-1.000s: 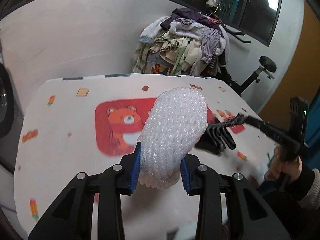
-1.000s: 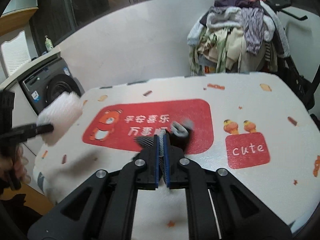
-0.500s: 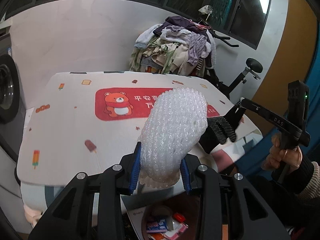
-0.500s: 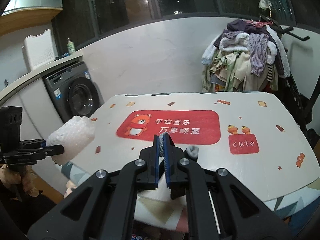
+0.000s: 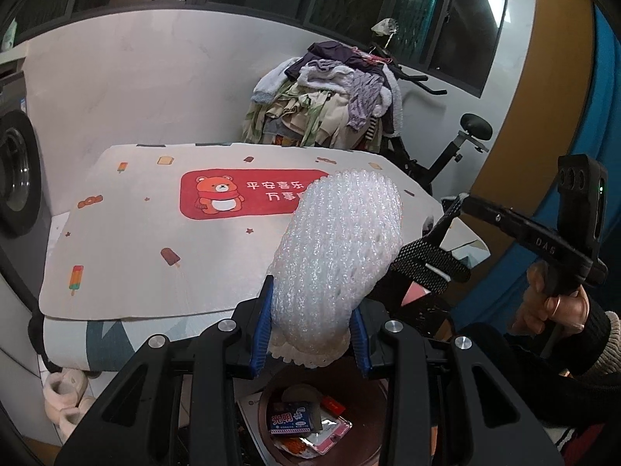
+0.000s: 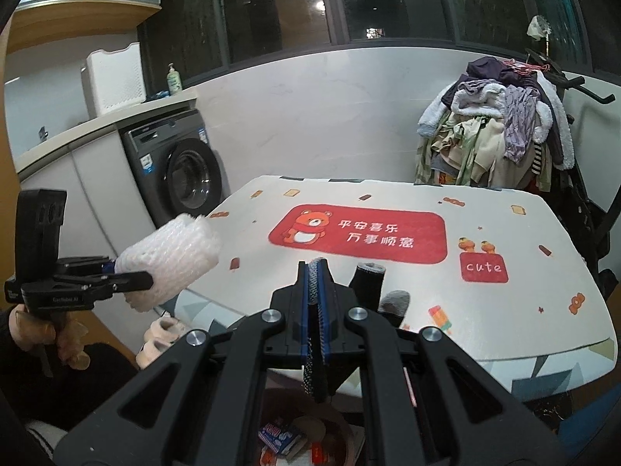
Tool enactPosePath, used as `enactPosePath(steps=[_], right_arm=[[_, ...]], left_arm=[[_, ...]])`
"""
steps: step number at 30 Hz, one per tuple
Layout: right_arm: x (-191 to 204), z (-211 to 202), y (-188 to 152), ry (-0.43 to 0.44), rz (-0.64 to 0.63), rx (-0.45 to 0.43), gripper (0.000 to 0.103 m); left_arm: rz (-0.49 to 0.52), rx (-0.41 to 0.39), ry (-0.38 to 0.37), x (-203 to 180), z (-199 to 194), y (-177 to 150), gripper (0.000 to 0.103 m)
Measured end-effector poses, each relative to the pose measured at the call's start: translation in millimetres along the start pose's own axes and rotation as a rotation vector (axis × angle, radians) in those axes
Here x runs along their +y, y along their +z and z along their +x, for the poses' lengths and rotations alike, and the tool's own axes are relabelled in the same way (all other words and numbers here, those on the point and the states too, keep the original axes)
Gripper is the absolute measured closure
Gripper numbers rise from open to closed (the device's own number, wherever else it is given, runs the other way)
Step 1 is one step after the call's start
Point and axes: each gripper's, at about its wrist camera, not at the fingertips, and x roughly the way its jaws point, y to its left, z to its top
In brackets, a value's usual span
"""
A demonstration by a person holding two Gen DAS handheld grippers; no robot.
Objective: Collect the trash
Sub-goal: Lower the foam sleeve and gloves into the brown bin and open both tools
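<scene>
A person holds a gripper in each hand above a round bin (image 5: 349, 407) of wrappers on the floor, at the near edge of a table (image 6: 543, 310) covered by a cloth with a red bear panel. The left gripper (image 5: 310, 330) is clamped on a white foam net sleeve (image 5: 341, 248), which sticks up from its blue pads. The right gripper (image 6: 315, 310) is clenched tight on a dark mesh glove (image 5: 431, 260), which hangs below it. Clothes (image 6: 500, 124) are heaped beyond the table, and a washing machine (image 6: 182, 171) stands to its left.
</scene>
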Motion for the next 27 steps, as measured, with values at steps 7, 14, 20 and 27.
enactPosePath(steps=[7, 14, 20, 27], right_arm=[[22.6, -11.5, -25.2, 0.017, -0.025, 0.031, 0.094], [31.3, 6.1, -61.5, 0.044, -0.029, 0.134, 0.094], [27.5, 41.5, -91.4, 0.059, 0.001, 0.265, 0.094], [23.2, 73.7, -114.1, 0.061, 0.025, 0.364, 0.083]], left_arm=[[0.017, -0.012, -0.008, -8.7, -14.6, -15.3, 0.068], [0.019, 0.009, -0.013, -10.9, -16.2, -36.8, 0.068], [0.007, 0.048, -0.016, -5.9, 1.0, -46.2, 0.068], [-0.002, 0.075, -0.024, 0.6, 13.8, -56.5, 0.068]])
